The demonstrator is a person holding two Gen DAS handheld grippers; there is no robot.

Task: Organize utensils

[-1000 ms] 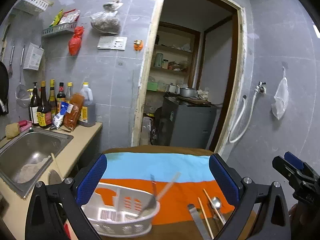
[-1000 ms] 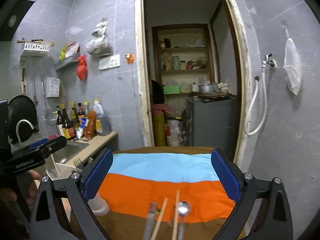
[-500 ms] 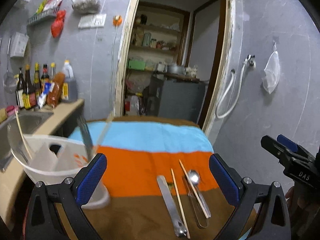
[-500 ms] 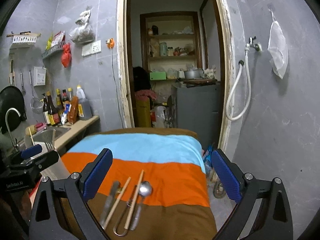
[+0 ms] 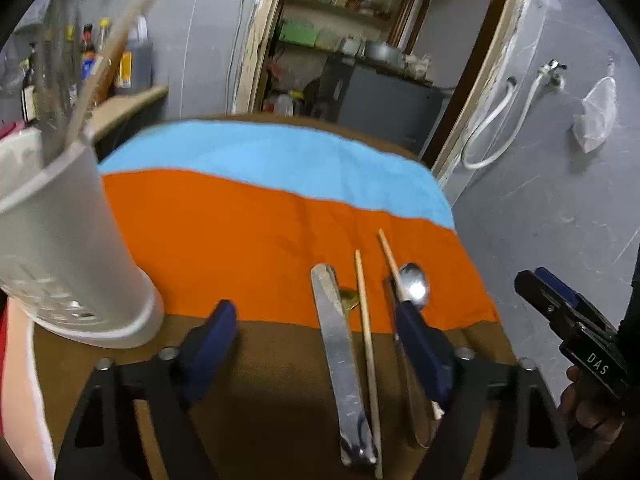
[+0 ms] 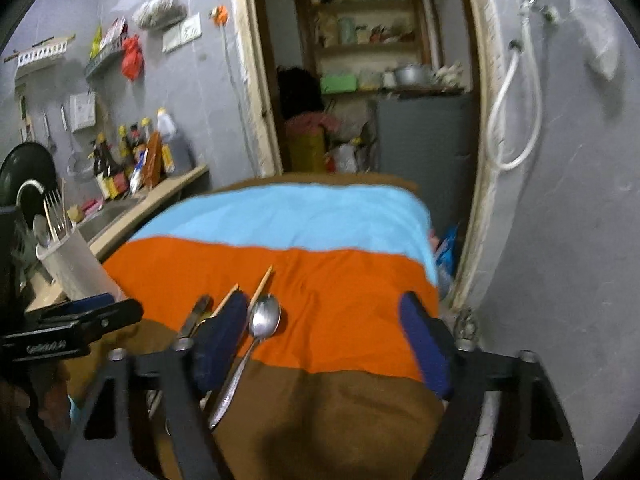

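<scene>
Utensils are laid out in a little row on the striped cloth point(image 5: 248, 216), right around where the orange band meets the brown one: a flat metal knife point(image 5: 340, 360), two wooden chopsticks point(image 5: 366, 320), a spoon point(image 5: 414, 286), and what looks like thin wire tongs next to the spoon, though that bit is mostly hidden so can't swear to it. They all lie roughly parallel, handles toward the cameras, close together but not stacked. Over on the left edge of the bench sits the white plastic holder point(image 5: 68, 248), upright, with a chopstick and some forks already sticking out the top; from the right wrist view you can see the same holder point(image 6: 70, 264) with fork tines poking up. Left gripper point(image 5: 320, 344) hangs low over the cloth with its jaws closing; the knife and one chopstick run between the blue pads, and the right-hand pad sits over the spoon handle, but nothing is pinched. Right gripper point(image 6: 328, 340) is also closing, with the spoon point(image 6: 264, 320) just inside its left pad and mostly bare orange cloth across the rest of the gap, so it's not holding anything either. Each gripper shows up at the edge of the other's view, held in a hand point(image 5: 592, 408). Background is a grey tiled kitchen with sauce bottles point(image 6: 128, 156) by the sink and an open doorway behind.
</scene>
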